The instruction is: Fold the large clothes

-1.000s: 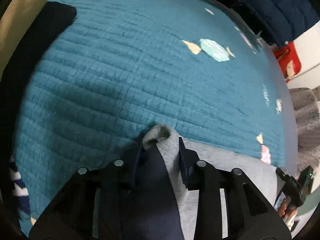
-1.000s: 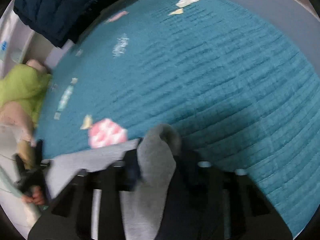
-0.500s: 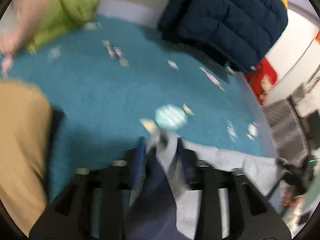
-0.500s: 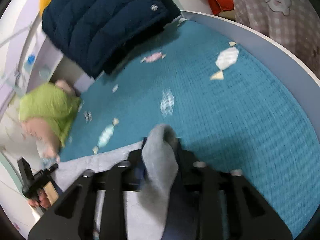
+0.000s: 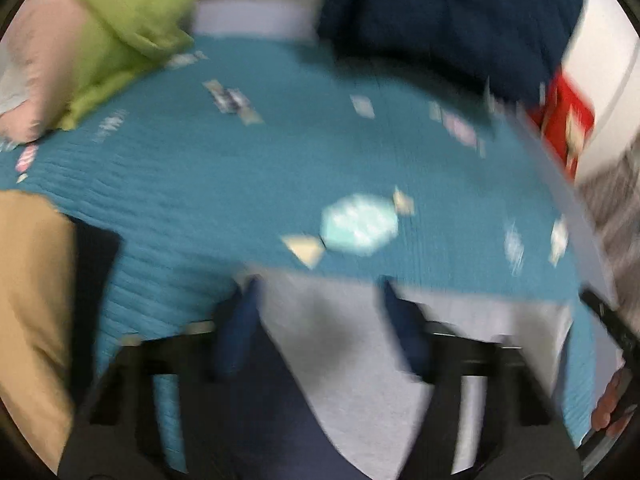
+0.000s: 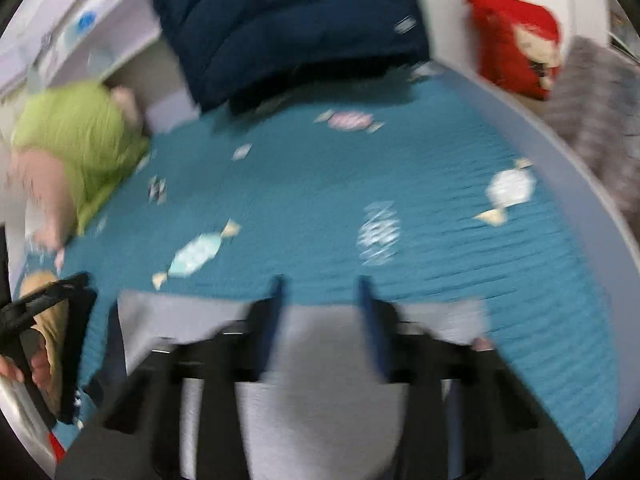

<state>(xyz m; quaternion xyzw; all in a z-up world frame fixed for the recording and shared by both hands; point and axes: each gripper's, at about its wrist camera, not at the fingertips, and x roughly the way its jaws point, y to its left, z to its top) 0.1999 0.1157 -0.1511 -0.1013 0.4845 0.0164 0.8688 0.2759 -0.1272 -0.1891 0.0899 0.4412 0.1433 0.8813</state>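
We hold our left gripper [image 5: 318, 300] and right gripper [image 6: 320, 300] spread wide over the flat grey fabric garment [image 6: 320, 400] at lower frame, on the teal quilted bedspread [image 6: 320, 200].

Grey garment [image 6: 320, 360], teal candy-print bedspread [image 6: 320, 200]

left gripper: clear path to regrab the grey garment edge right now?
Probably yes. The left gripper is open, its jaws standing apart over the grey garment lying flat on the teal bedspread. Nothing sits between them, though the frame is blurred.
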